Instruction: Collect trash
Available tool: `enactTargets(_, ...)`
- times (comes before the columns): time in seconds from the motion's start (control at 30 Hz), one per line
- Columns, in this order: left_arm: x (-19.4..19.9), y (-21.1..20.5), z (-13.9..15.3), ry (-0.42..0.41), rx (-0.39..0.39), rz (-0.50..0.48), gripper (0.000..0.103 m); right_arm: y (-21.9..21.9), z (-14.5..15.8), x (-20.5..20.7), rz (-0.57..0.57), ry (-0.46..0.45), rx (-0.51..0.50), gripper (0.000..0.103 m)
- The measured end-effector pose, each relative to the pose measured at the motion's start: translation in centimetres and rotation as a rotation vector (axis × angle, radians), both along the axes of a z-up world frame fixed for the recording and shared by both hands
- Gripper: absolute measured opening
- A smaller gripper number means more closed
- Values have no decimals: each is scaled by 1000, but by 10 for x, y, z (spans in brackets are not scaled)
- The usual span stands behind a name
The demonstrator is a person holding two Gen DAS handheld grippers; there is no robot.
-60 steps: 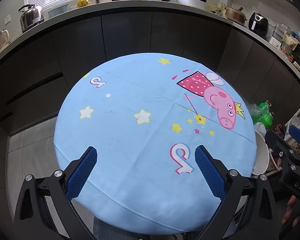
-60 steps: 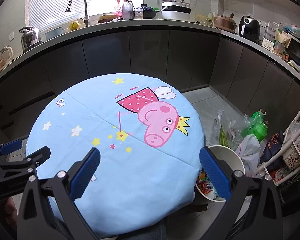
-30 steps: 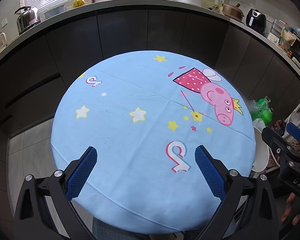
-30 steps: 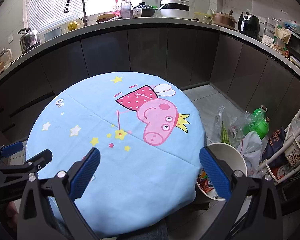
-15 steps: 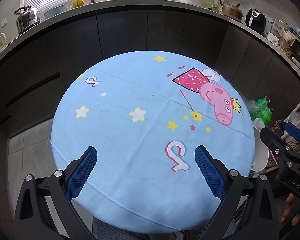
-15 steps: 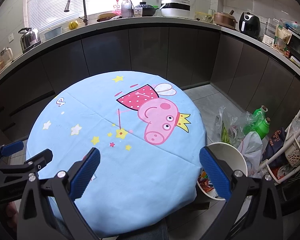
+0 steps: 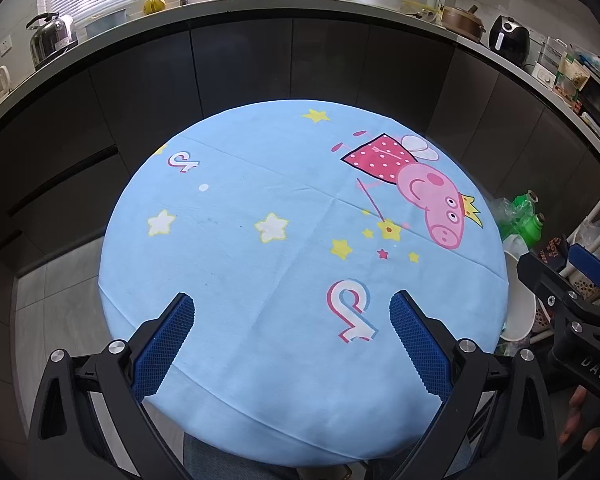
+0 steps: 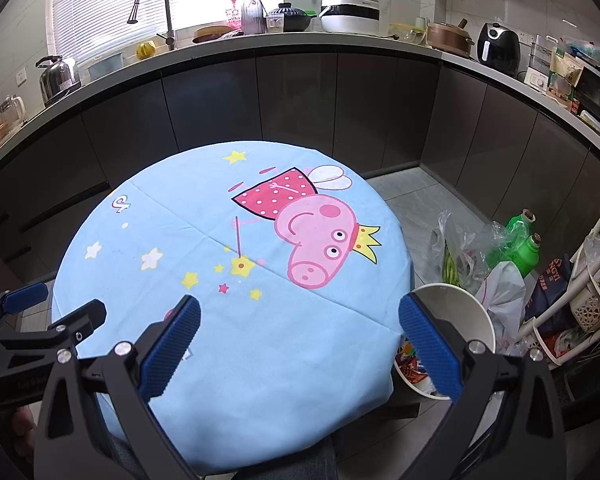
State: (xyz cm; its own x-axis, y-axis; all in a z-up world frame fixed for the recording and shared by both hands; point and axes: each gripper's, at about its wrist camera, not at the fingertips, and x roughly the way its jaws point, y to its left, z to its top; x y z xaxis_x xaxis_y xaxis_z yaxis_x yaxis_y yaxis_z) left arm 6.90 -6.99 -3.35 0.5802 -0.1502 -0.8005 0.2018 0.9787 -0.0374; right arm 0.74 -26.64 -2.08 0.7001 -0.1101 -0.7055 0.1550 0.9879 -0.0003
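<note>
A round table under a light blue cloth (image 7: 260, 272) (image 8: 204, 240) with a pink cartoon pig carries no loose items that I can see. A white bin (image 8: 460, 294) (image 7: 520, 320) stands on the floor at the table's right edge, with colourful wrappers (image 8: 410, 364) inside. My left gripper (image 7: 291, 308) hangs open over the near part of the cloth, holding nothing. My right gripper (image 8: 300, 310) is open over the near right part, one finger above the bin's rim. Each gripper shows at the edge of the other's view: right gripper (image 7: 572, 280), left gripper (image 8: 40, 312).
Green bottles (image 8: 526, 248) and plastic bags (image 8: 460, 248) lie on the floor behind the bin. A white rack (image 8: 580, 292) stands at the far right. Dark cabinets (image 8: 292, 100) and a cluttered counter curve behind the table. Grey floor tiles (image 7: 56, 280) show to the left.
Both views have only shifted slightly. The right gripper has edged a little further into the left wrist view. Both grippers stayed open.
</note>
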Motion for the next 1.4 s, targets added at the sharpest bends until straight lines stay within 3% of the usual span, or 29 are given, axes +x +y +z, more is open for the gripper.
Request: enactTargets(1.4,2,-4,-1,-2,-3,-27,94,1,-3,-1,-6,4,8,100)
